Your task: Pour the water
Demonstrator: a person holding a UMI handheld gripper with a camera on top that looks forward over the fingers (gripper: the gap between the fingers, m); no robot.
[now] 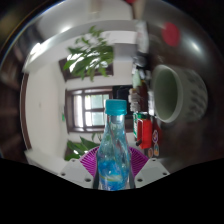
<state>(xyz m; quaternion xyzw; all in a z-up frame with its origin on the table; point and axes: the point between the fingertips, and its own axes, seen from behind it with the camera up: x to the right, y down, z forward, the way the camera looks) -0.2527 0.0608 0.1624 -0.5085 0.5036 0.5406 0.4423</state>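
Note:
A clear plastic bottle (113, 150) with a blue label and a teal cap (117, 104) stands upright between my fingers. Both purple pads (87, 160) press against its sides, so my gripper (113, 170) is shut on the bottle. The bottle's base is hidden below the fingers. A large pale green cup (176, 93) sits up and to the right, beyond the bottle, its mouth turned toward me. I cannot see water inside the bottle for certain.
A red can-like object (146, 131) stands to the right of the bottle, below the cup. Green plants (90, 60) and a white door or wall (45, 115) lie behind. Dark shelf items (138, 95) sit behind the cup.

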